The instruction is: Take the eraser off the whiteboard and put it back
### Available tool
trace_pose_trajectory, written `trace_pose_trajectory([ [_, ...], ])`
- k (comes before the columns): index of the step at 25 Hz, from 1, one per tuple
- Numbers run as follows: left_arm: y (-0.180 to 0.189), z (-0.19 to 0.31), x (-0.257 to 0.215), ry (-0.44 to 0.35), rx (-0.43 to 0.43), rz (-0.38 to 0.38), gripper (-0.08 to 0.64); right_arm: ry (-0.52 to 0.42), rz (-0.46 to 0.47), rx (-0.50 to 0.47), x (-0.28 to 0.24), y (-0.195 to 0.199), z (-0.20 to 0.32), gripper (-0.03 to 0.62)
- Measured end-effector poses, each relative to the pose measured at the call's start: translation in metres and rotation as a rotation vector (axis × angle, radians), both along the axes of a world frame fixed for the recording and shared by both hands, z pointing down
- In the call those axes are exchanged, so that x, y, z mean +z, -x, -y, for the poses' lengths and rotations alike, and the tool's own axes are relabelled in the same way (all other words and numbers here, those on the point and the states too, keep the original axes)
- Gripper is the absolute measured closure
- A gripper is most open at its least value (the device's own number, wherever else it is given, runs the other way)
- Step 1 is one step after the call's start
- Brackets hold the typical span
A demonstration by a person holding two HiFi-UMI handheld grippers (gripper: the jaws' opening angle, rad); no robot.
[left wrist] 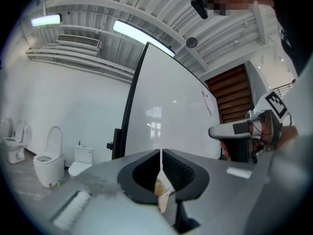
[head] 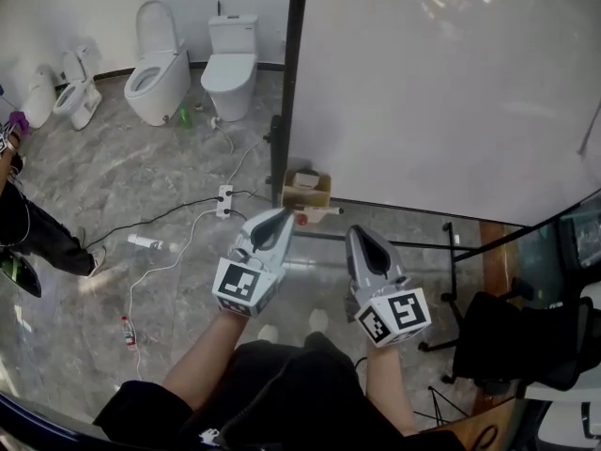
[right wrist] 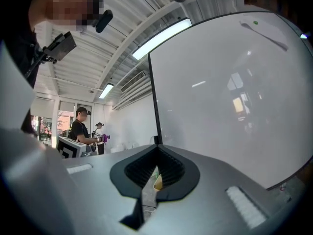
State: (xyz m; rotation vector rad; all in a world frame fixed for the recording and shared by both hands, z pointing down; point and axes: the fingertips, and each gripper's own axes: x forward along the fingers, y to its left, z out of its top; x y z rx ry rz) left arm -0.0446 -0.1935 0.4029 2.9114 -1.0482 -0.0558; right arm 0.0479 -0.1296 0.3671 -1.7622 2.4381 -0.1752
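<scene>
Probably the eraser (head: pixel 304 178), which seems to lie in the box (head: pixel 306 195) at the left corner of the board (head: pixel 441 92), is light and stiff, so pinch its long sides; the left gripper (head: pixel 279 217) and the right gripper (head: pixel 361 235) are both closed and empty.

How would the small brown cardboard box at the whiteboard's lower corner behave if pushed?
Probably light: the small open brown cardboard box looks like thin card, so it should slide or tip easily. It seems perched at the bottom edge of the white whiteboard, so a shove might knock it off.
</scene>
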Motion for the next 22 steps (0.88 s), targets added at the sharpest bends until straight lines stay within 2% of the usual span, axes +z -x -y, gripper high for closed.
trace_pose_trajectory([
  [6, -0.022, 0.022, 0.010, -0.007, -0.102, 0.043, 0.516, -0.002, -0.026, -0.112, -0.001, -0.012, 0.022, 0.588],
  [15, -0.039, 0.053, 0.038, 0.002, -0.278, 0.133, 0.426, -0.001, -0.033, -0.213, 0.004, -0.037, 0.045, 0.588],
  [22, -0.050, 0.075, 0.063, -0.013, -0.343, 0.220, 0.333, 0.012, -0.050, -0.263, 0.008, -0.052, 0.052, 0.588],
])
